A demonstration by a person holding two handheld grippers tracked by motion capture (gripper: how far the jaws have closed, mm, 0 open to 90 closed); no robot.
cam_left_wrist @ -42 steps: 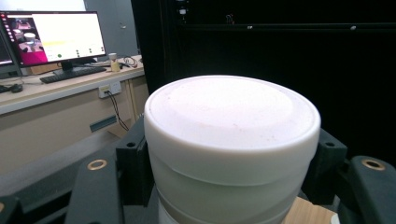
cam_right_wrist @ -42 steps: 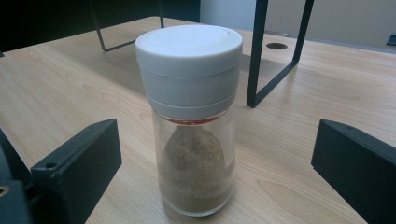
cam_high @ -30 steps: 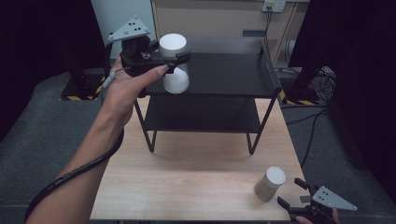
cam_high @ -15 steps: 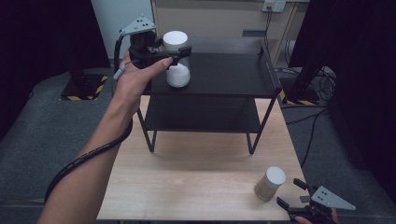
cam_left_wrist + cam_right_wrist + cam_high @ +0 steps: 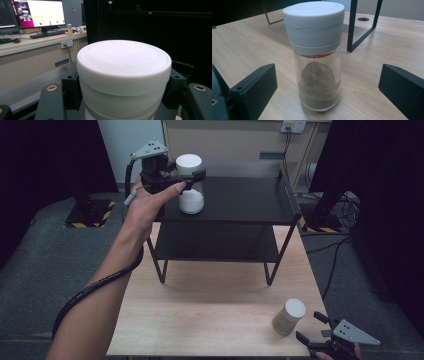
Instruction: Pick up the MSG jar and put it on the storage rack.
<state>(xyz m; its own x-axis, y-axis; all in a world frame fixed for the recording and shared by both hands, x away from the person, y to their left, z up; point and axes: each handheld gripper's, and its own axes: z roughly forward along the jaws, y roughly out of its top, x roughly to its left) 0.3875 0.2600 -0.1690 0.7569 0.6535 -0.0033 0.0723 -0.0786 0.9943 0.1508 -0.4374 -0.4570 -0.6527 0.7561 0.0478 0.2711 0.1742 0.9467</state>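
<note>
No lettering is legible anywhere (the monitor (image 5: pixel 37 13) is too blurred to read).

— Held one? Glass shaker jar of white powder (image 5: pixel 191 195), broad white cap, upright, base on the black shelf's top tier (image 5: pixel 240 200) near its left end.

— And nearer? Shaker jar of brown spice (image 5: pixel 289 317), same white cap (red band beneath), upright on the wooden table (image 5: pixel 200 315), right front corner.

Black tool (image 5: pixel 192 176), grey triangular plate, ribbed black cable.
</note>
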